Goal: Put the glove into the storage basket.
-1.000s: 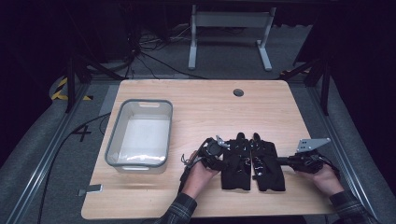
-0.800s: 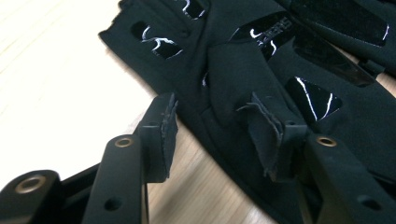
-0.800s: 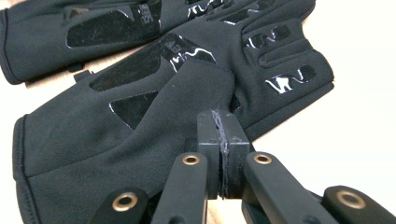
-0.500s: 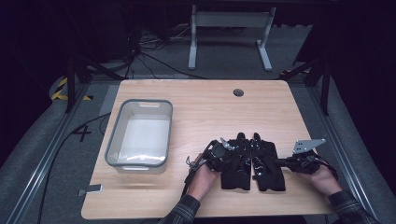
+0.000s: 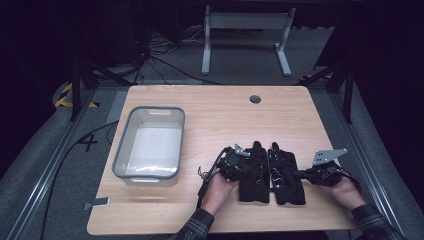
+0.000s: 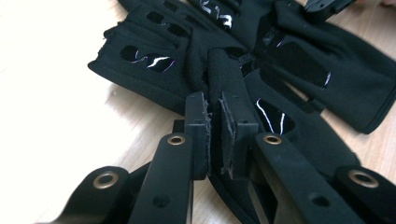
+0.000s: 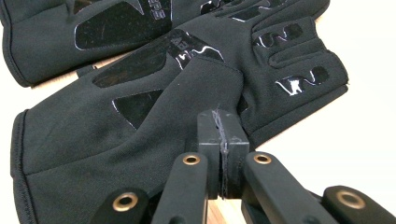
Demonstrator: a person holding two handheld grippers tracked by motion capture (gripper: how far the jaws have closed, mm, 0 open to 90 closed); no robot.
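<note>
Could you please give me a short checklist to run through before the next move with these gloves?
1. Left gripper pinching the left glove: ok, jaws nearly closed on a fabric fold.
2. Right gripper holding the right glove: ok, jaws shut on a thin edge.
3. Gloves apart enough to lift separately: cannot tell, they lie side by side, touching.
4. Bin ready to receive: ok, it looks empty.
5. Table between gloves and bin free: ok.
</note>
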